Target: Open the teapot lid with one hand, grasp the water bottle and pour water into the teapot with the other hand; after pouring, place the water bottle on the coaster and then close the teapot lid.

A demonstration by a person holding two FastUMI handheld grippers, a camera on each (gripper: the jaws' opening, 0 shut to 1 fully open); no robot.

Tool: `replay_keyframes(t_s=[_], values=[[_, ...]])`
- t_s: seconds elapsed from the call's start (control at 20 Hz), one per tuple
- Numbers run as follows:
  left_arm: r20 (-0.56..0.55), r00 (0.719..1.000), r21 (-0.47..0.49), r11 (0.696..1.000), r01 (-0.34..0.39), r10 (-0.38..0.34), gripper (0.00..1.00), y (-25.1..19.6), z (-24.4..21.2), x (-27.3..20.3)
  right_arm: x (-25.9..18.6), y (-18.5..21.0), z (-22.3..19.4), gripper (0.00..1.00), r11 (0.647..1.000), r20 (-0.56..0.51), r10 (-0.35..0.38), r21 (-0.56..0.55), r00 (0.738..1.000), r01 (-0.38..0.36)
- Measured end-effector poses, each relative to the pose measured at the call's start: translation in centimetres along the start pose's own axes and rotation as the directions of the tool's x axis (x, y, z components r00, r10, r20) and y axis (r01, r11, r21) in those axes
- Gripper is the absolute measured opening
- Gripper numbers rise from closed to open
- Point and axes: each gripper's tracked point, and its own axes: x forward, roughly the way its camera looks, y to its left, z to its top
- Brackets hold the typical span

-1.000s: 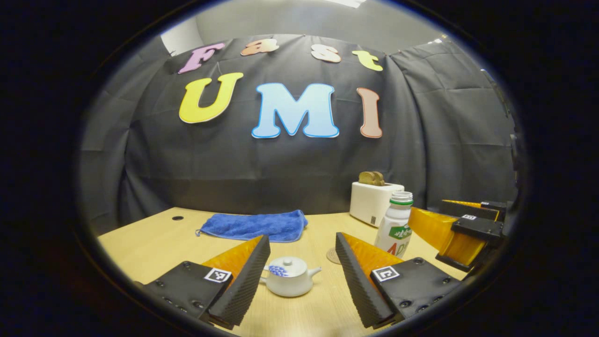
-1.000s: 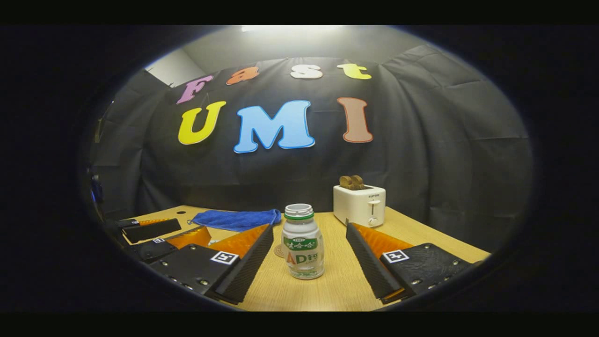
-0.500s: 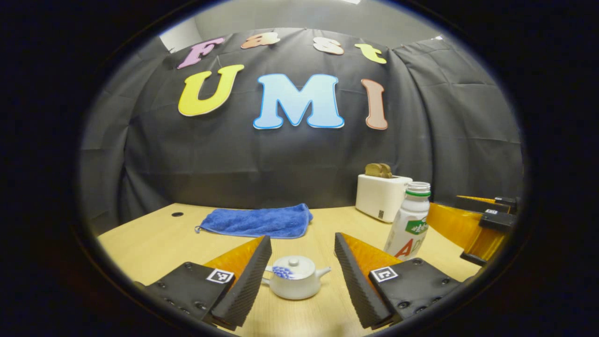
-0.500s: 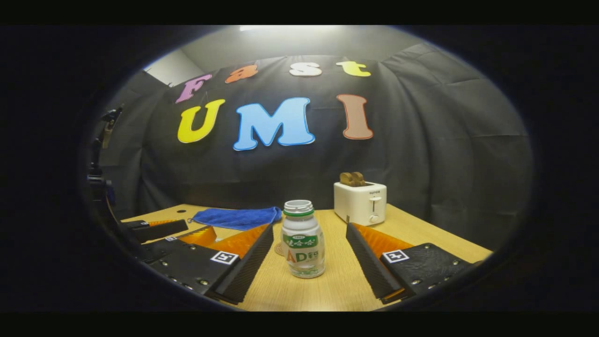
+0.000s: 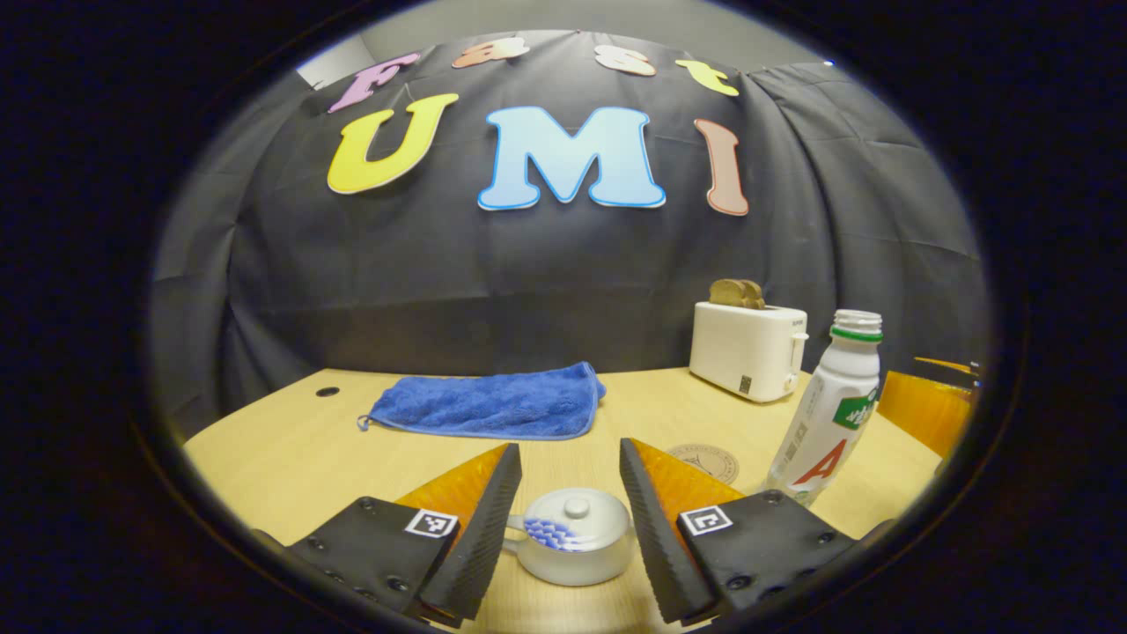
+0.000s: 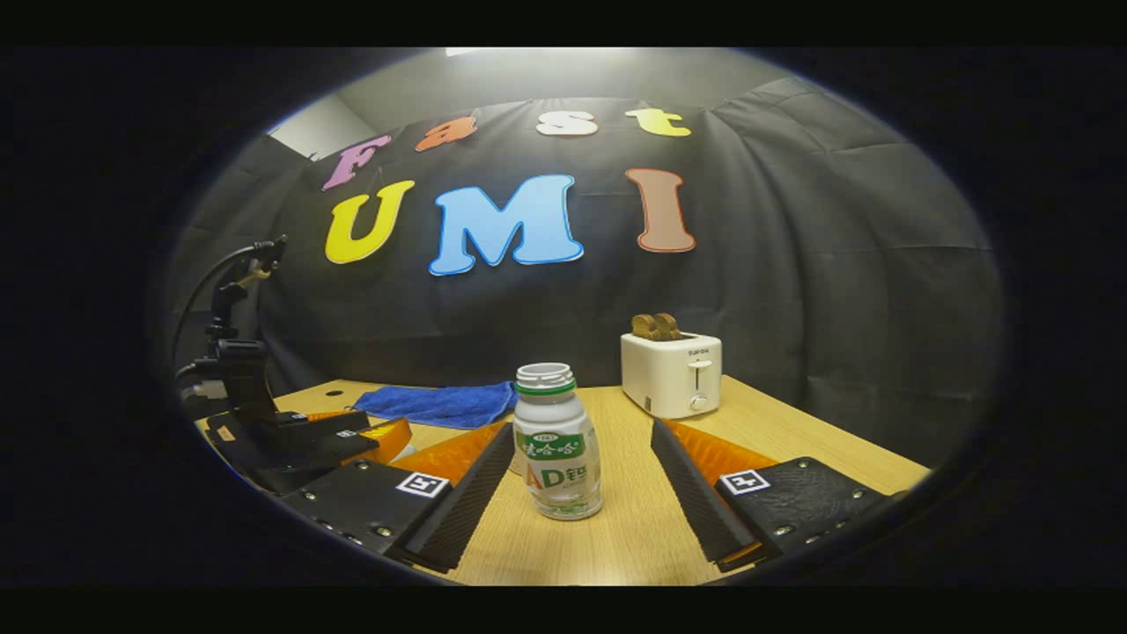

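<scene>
A small white teapot (image 5: 572, 549) with a blue pattern stands on the table, lid (image 5: 574, 511) on. My left gripper (image 5: 570, 458) is open, and the pot sits between its fingers, apart from both pads. An uncapped white water bottle (image 5: 828, 414) with a green neck ring stands upright to the pot's right. In the right gripper view the bottle (image 6: 556, 455) stands between the fingers of my open right gripper (image 6: 583, 436), touching neither. A round brown coaster (image 5: 706, 460) lies flat behind the pot and left of the bottle. The left gripper (image 6: 299, 436) sits at the left of the right gripper view.
A folded blue towel (image 5: 493, 405) lies at the back of the wooden table (image 5: 282, 449). A white toaster (image 5: 748, 348) with bread slices in it stands at the back right. A small round hole (image 5: 327, 391) marks the table's far left.
My left gripper has moved forward so the teapot now lies between its fingers. The right gripper has crept closer to the bottle. Both stay open.
</scene>
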Motion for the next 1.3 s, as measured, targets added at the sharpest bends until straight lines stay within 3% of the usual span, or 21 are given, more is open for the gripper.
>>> replay_keyframes(t_s=[0.1,0.15,0.25,0.3,0.5,0.55,0.65,0.7,0.85,1.2,1.3], values=[[-0.015,1.000,-0.004,1.000,0.009,-0.009,0.77,-0.4,-0.7,0.4,0.1,-0.2,-0.3,0.96,1.000,-0.007,-0.005,0.000,1.000,0.005],[-0.022,1.000,-0.002,1.000,0.011,-0.011,0.80,-0.4,-0.9,0.6,0.1,-0.3,-0.3,0.96,1.000,-0.010,-0.005,0.003,1.000,0.005],[-0.034,0.999,0.003,1.000,0.008,-0.008,0.62,-0.5,-1.5,1.0,0.2,-0.4,-0.4,0.96,1.000,-0.014,-0.007,0.005,1.000,0.007],[-0.041,0.999,0.007,1.000,0.009,-0.008,0.66,-0.7,-2.0,1.1,0.3,-0.5,-0.6,0.96,1.000,-0.015,-0.010,0.005,1.000,0.010],[-0.025,0.999,0.043,0.999,-0.020,0.021,0.64,-0.2,-1.9,1.3,0.4,-0.5,-0.8,0.96,1.000,-0.023,-0.008,0.011,1.000,0.008],[-0.021,1.000,0.043,0.999,-0.017,0.018,0.55,-0.2,-1.7,1.2,0.5,-0.5,-0.8,0.96,1.000,-0.026,-0.005,0.013,1.000,0.005],[-0.013,1.000,0.052,0.998,-0.026,0.026,0.53,0.0,-1.7,1.3,0.6,-0.5,-1.0,0.96,1.000,-0.033,-0.001,0.013,0.999,0.001],[-0.013,1.000,0.051,0.999,-0.018,0.019,0.39,-0.1,-1.6,1.3,0.6,-0.4,-1.1,0.96,1.000,-0.035,0.000,0.013,0.999,0.000],[-0.017,1.000,0.083,0.996,-0.015,0.016,0.22,-0.5,-1.6,1.4,0.6,-0.5,-1.1,0.96,1.000,-0.037,0.000,0.012,0.999,0.000],[-0.003,1.000,0.053,0.999,-0.002,0.003,0.08,-0.3,-1.3,1.4,1.1,-0.2,-1.9,0.96,1.000,-0.057,0.018,-0.005,0.998,-0.018],[0.006,1.000,0.035,0.999,0.008,-0.008,0.12,-0.2,-0.7,1.1,1.4,0.1,-2.4,0.96,0.999,-0.068,0.036,0.002,0.997,-0.036]])
